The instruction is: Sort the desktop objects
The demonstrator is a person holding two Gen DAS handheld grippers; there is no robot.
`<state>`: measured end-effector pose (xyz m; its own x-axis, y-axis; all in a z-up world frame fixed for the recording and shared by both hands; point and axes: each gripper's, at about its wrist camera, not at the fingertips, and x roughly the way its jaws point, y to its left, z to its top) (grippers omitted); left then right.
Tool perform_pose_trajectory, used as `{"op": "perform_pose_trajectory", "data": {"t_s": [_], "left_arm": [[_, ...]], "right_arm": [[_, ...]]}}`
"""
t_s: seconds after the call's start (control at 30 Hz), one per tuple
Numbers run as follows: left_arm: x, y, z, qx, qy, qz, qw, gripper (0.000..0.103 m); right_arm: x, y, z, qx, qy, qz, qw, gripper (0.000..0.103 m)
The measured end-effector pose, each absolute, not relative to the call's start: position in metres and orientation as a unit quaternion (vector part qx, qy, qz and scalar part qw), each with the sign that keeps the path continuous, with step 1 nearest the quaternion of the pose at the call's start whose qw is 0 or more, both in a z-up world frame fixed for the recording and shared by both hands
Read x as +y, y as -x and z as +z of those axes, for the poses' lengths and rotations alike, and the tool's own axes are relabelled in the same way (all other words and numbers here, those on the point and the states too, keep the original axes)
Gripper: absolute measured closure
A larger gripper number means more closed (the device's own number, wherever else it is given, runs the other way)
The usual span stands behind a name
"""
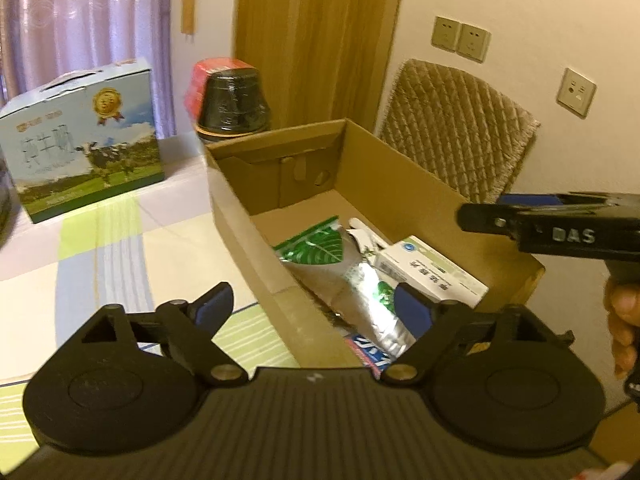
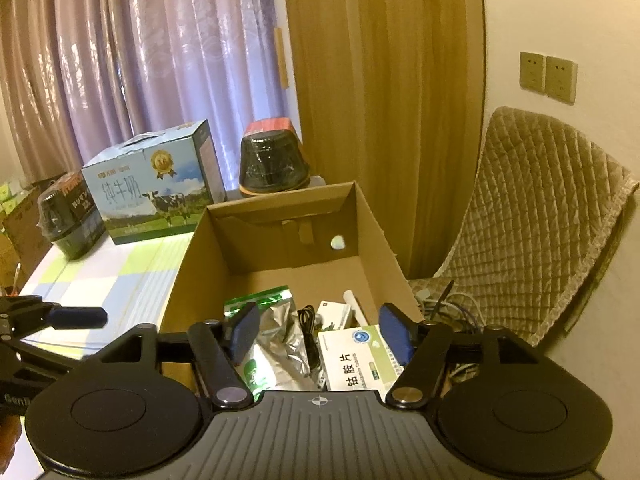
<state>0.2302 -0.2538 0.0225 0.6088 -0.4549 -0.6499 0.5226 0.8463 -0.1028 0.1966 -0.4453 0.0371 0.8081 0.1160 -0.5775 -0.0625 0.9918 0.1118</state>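
Both grippers hang over the near end of an open cardboard box [image 2: 372, 216] that sits on a table covered by a pale checked cloth [image 2: 120, 264].

The right gripper [image 2: 322, 334] has its blue-padded fingers [image 2: 244, 332] spread wide, with nothing between them. Directly under that gap lie the things already in the box: a silver foil pouch with green leaf print [image 2: 276, 328], a coiled black cable [image 2: 308, 320] just beside it, and a white medicine carton [image 2: 356, 360] toward five o'clock. A smaller white box [image 2: 334, 314] and a white tube-like item [image 2: 354, 300] sit behind them; the tube is too small for me to say what it is.

The left gripper [image 1: 316, 312] is also spread open and empty. It hovers above the box's near left wall, one pad over the cloth and the other over the pouch. From its camera the right gripper's dark body crosses in at three o'clock, with part of a hand [image 1: 622, 320] below it.

Beyond the box, at about eleven o'clock, stands a blue milk carton case with a cow picture [image 2: 156, 184]. A shrink-wrapped black bowl with a red lid [image 2: 274, 160] rests near twelve o'clock, just behind the box's far wall. Another wrapped bowl [image 2: 66, 220] sits at the table's left edge, about ten o'clock. A chair with a quilted tan cover [image 2: 536, 216] stands to the right, around two o'clock.
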Motion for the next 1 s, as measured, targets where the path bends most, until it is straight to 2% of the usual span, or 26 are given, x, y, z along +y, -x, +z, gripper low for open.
{"op": "perform_pose_trajectory", "data": {"t_s": [0.1,0.17,0.33,0.67,1.0], "left_arm": [[-0.245,-0.227,0.024,0.345,-0.042,-0.263,0.9,0.006],[-0.241,-0.221,0.024,0.344,-0.043,-0.257,0.902,0.003],[-0.233,-0.203,0.03,0.347,-0.043,-0.244,0.904,0.001],[-0.225,-0.127,0.079,0.338,-0.019,-0.246,0.908,0.001],[-0.217,-0.05,0.102,0.343,-0.011,-0.23,0.911,0.001]], "right_arm": [[-0.445,-0.187,0.039,0.308,-0.043,0.041,0.95,0.023],[-0.443,-0.179,0.039,0.312,-0.038,0.039,0.949,0.011],[-0.439,-0.153,0.039,0.325,-0.027,0.037,0.945,0.002],[-0.443,-0.076,0.074,0.315,-0.043,0.02,0.948,0.002],[-0.436,-0.001,0.114,0.288,-0.057,0.021,0.956,0.002]]}}
